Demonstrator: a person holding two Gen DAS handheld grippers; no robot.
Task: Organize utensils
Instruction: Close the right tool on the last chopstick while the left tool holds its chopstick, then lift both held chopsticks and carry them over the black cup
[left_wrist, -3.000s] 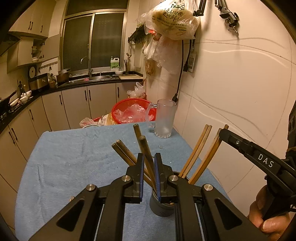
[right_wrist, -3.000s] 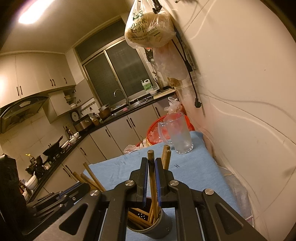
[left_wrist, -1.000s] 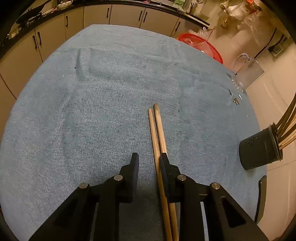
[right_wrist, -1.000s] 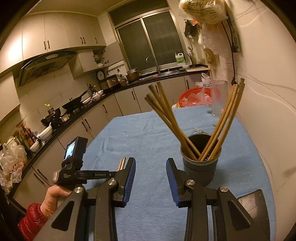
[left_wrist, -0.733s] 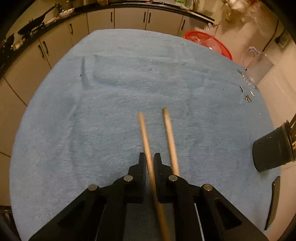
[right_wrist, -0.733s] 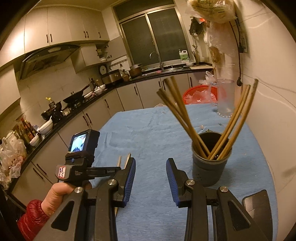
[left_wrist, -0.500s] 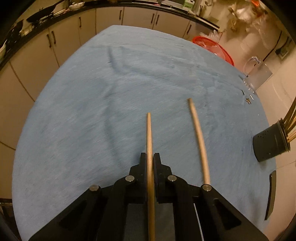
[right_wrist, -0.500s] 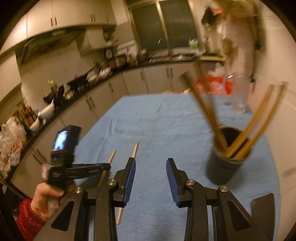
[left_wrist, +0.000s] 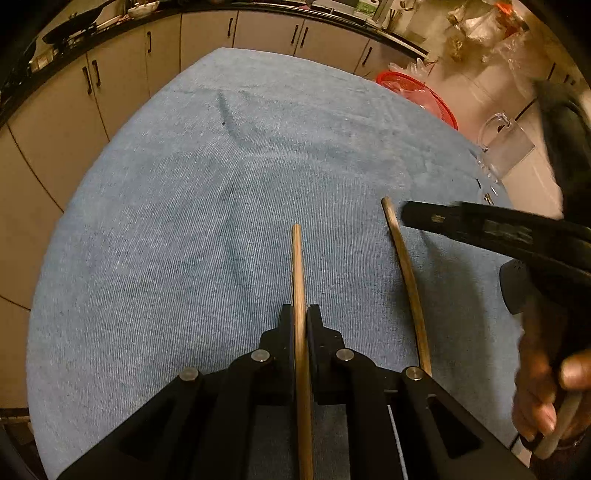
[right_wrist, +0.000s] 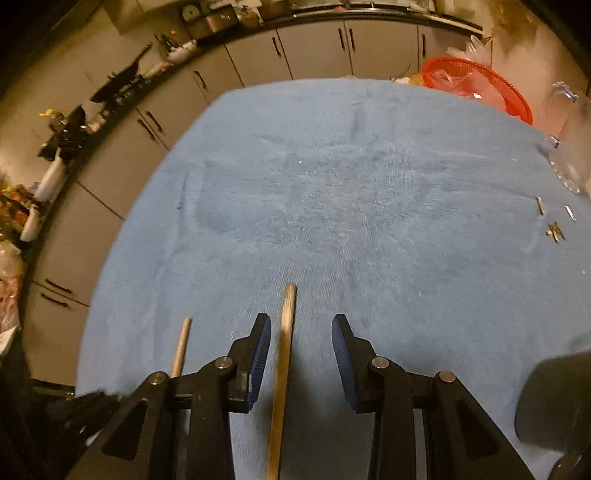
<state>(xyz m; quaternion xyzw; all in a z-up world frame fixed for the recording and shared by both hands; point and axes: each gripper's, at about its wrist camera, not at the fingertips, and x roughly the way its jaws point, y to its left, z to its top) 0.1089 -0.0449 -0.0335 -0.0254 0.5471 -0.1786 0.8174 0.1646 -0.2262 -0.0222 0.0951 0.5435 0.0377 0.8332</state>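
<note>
In the left wrist view, the left gripper (left_wrist: 300, 314) is clamped on one wooden chopstick (left_wrist: 298, 280), which runs straight out between its pressed-together jaws over the blue cloth (left_wrist: 184, 221). A second chopstick (left_wrist: 404, 273) lies on the cloth just to the right, roughly parallel, its far tip near the black finger of the right gripper (left_wrist: 443, 218) reaching in from the right edge. A hand (left_wrist: 546, 391) grips that tool's handle at lower right. A clear glass mug (left_wrist: 508, 147) and a red basket (left_wrist: 417, 92) sit at the far right.

In the right wrist view, the right gripper (right_wrist: 301, 332) stands with its blue-padded jaws apart, straddling the second chopstick (right_wrist: 284, 339) without pressing it; the stick lies between the pads, nearer the left one. The held chopstick (right_wrist: 181, 347) shows to the left, beside the dark shape of the other tool. Small metal bits (right_wrist: 554, 221) lie on the cloth (right_wrist: 369, 184) at right, near the mug (right_wrist: 570, 147).
</note>
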